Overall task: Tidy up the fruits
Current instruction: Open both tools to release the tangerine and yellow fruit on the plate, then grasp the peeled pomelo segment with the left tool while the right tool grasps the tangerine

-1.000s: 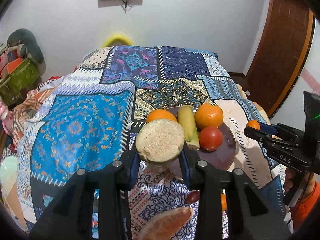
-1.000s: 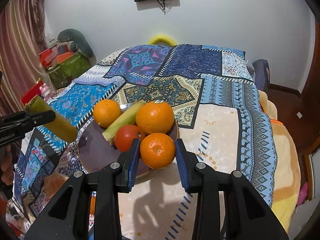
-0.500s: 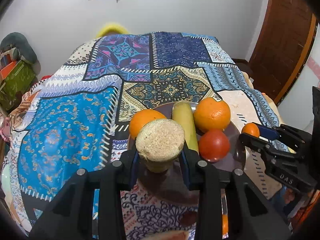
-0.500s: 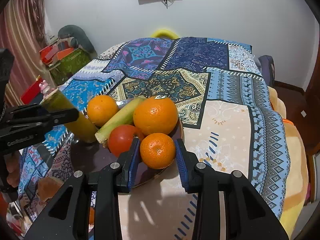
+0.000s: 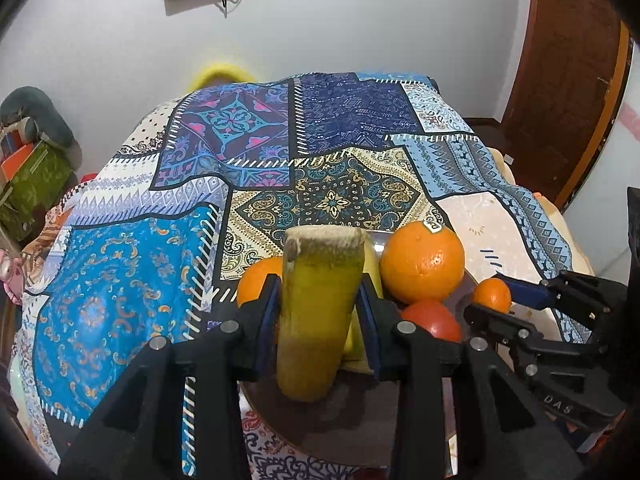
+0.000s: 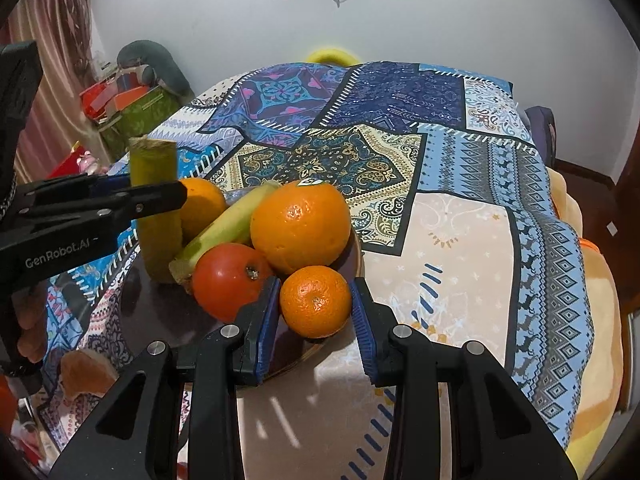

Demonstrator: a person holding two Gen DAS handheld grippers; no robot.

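Note:
My left gripper [image 5: 319, 292] is shut on a yellow-green cut stalk piece [image 5: 320, 304], held nearly upright with its lower end down at the dark brown plate [image 5: 340, 424]. The plate holds a large orange [image 5: 422, 262], a second orange [image 5: 256, 280], a tomato [image 5: 432, 322] and a banana-like piece [image 6: 228, 224]. My right gripper [image 6: 314, 304] is shut on a small tangerine [image 6: 316, 302]. That tangerine sits low over the plate's near right rim [image 6: 316, 350], close to the tomato [image 6: 230, 280] and the large orange [image 6: 300, 226]. Seen from the right wrist, the left gripper [image 6: 160, 196] grips the stalk [image 6: 156, 240] at mid-height.
A patchwork cloth [image 6: 460, 240] covers the surface and drops off at the right. A brown wedge [image 6: 80, 372] lies on it near the plate's left. A person's hand [image 6: 28, 320] holds the left gripper. Boxes and bags [image 6: 136, 112] stand at the far left, a wooden door [image 5: 560, 80] at the right.
My left gripper has carried the stalk piece forward and down onto the plate, beside the oranges. My right gripper has sunk a little toward the plate rim, still holding the tangerine.

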